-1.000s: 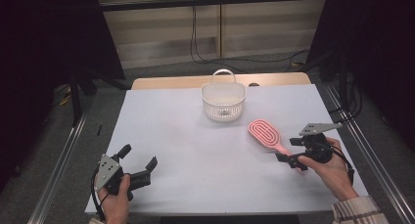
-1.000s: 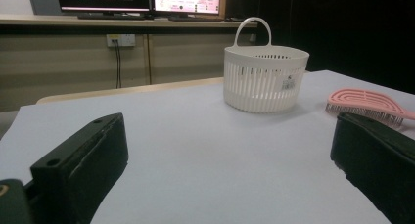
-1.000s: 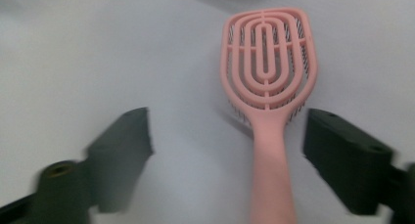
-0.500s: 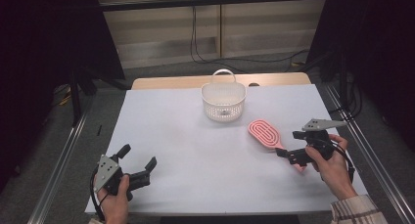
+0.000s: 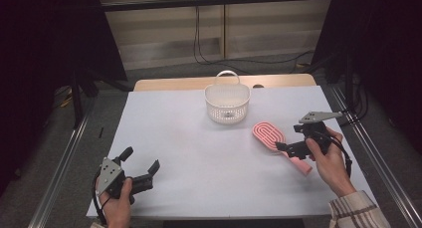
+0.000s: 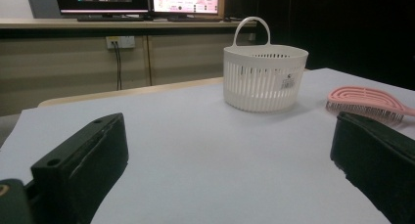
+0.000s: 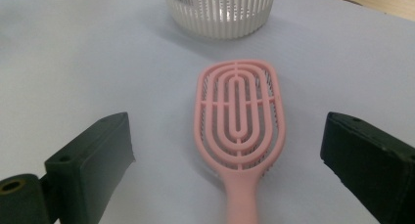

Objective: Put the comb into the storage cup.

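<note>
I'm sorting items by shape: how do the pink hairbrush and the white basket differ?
The pink hairbrush lies flat on the table, bristles down; the white basket stands upright. The hairbrush is long and thin with a straight handle; the basket is round, slatted and taller, with a looped handle. The right tool straddles the hairbrush, jaws open; the basket stands untouched. Both look like plastic.

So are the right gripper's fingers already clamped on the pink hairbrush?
No, the right gripper has its fingers spread wide on either side of the pink hairbrush, with bare table showing between each finger and the brush.

White table (image 5: pixel 199 153): basket (image 5: pixel 227 102), pink hairbrush (image 5: pixel 268 135) lying flat.
</note>
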A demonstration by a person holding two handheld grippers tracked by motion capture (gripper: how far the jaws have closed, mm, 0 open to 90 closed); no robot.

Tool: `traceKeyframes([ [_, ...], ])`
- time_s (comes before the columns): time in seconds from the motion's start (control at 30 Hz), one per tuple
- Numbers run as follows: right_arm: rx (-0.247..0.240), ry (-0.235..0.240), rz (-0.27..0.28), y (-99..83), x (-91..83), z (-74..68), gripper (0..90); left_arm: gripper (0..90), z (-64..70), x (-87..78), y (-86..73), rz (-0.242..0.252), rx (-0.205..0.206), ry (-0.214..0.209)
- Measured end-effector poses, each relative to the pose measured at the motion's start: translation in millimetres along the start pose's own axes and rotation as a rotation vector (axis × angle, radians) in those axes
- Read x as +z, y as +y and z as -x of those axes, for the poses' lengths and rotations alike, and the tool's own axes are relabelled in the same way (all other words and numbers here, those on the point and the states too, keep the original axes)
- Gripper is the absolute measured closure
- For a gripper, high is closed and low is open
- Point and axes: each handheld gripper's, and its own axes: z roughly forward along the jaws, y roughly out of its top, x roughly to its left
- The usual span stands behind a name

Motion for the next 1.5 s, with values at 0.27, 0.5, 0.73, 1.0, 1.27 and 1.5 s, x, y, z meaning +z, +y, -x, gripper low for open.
traceKeyframes([
  [0.27,0.004,-0.005,-0.075,10.7,13.2,3.8,5.8,0.8,-0.5,0.2,-0.4,-0.007,0.000,-0.002],
  [0.5,0.032,0.033,-0.172,16.8,28.6,11.9,6.5,0.8,-0.3,0.7,-0.6,-0.009,0.000,-0.004],
  [0.73,0.028,0.034,-0.224,28.1,39.7,18.8,5.2,0.8,0.0,0.9,-0.9,-0.008,-0.004,-0.004],
  [1.0,-0.004,0.041,-0.274,34.6,51.3,20.5,9.2,0.8,-0.1,1.3,-1.1,-0.014,0.005,-0.004],
  [1.27,-0.009,0.052,-0.340,42.1,66.3,19.9,3.8,0.9,-0.5,0.9,-0.1,-0.001,0.002,0.003],
  [1.5,-0.012,0.060,-0.384,36.7,75.8,17.2,6.2,0.9,-0.3,1.1,-0.9,-0.010,-0.003,-0.006],
])
